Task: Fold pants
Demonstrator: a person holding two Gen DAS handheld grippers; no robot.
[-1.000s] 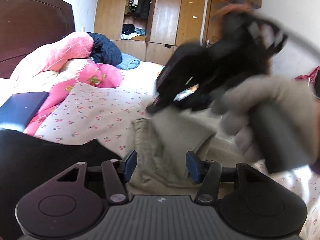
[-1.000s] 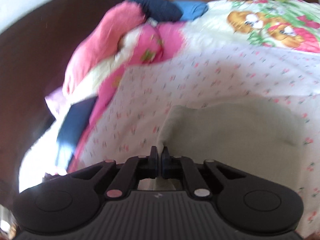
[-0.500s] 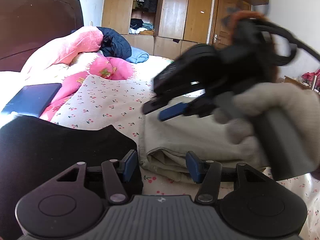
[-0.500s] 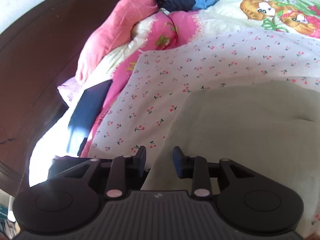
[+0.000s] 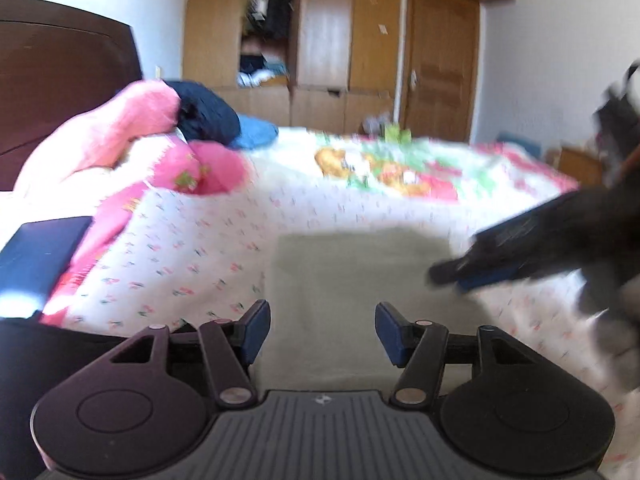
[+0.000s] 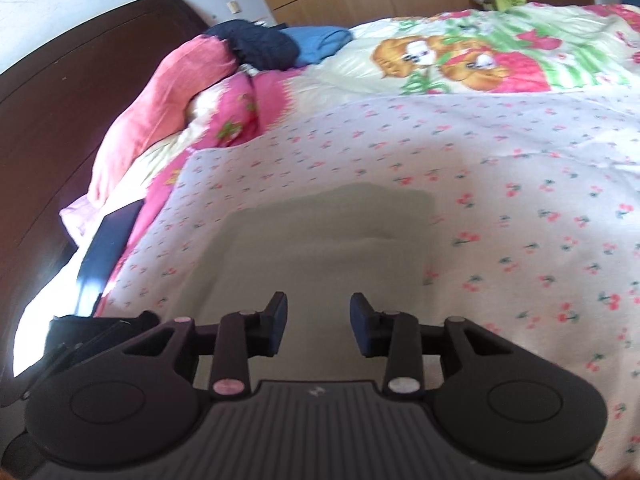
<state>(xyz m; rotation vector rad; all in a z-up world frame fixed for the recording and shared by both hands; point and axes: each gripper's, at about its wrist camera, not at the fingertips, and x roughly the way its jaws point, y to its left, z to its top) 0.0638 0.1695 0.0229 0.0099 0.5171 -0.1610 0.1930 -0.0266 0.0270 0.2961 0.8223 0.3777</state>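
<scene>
The pale olive pants [image 5: 352, 280] lie folded into a flat rectangle on the cherry-print sheet [image 5: 192, 248]; they also show in the right wrist view [image 6: 320, 248]. My left gripper [image 5: 322, 330] is open and empty, just above the near edge of the pants. My right gripper [image 6: 318, 326] is open and empty over the near part of the pants. In the left wrist view the right gripper [image 5: 472, 272] appears blurred at the right edge of the pants.
A black garment [image 5: 36, 360] lies at the near left. A dark blue flat object [image 5: 40, 256] sits left. Pink bedding [image 5: 120, 152] and dark clothes [image 5: 204, 116] are piled by the headboard [image 6: 60, 120]. A cartoon quilt [image 6: 480, 56] covers the far bed, before a wardrobe [image 5: 320, 40].
My right gripper let go of the pants edge, opened, and pulled back to the right. The pants now lie flat. My left gripper lifted and stayed open.
</scene>
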